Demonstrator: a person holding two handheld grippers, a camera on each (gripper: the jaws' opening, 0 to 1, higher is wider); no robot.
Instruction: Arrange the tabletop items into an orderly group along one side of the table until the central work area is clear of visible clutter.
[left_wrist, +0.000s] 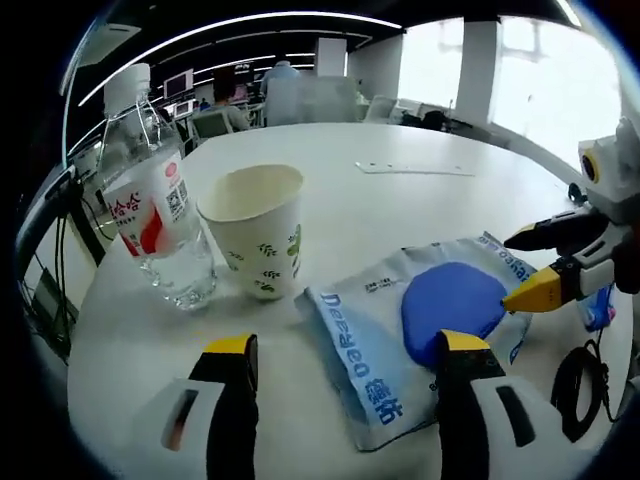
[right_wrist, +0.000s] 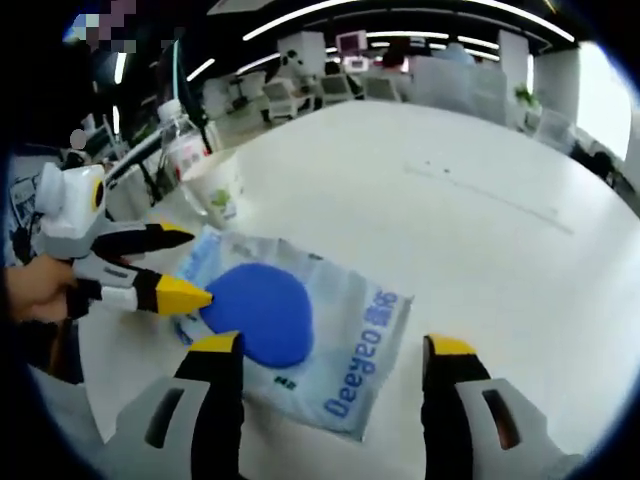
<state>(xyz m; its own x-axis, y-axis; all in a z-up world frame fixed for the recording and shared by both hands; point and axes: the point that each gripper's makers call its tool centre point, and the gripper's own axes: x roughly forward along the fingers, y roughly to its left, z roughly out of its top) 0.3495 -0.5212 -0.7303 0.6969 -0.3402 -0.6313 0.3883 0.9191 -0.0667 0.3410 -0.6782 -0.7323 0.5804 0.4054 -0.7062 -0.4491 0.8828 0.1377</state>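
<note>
A pale blue plastic bag (left_wrist: 372, 375) printed "Deeyeo" lies flat on the white table (left_wrist: 400, 200), with a round blue disc (left_wrist: 450, 312) on it. My left gripper (left_wrist: 345, 345) is open just over the bag's near edge. From the right, my right gripper (left_wrist: 512, 270) comes in open, its yellow tip at the disc's rim. To the left stand a paper cup (left_wrist: 255, 230) and a water bottle (left_wrist: 150, 210). In the right gripper view my right gripper (right_wrist: 332, 345) is open over the bag (right_wrist: 350, 350) and disc (right_wrist: 260, 310). The left gripper (right_wrist: 195, 265) is open beside the disc.
A thin white strip (left_wrist: 415, 168) lies far out on the table. A black cable (left_wrist: 580, 385) and a small blue item (left_wrist: 600, 310) sit at the right edge. The cup (right_wrist: 218, 190) and bottle (right_wrist: 185, 145) stand near the table's rim. Office chairs and people are beyond.
</note>
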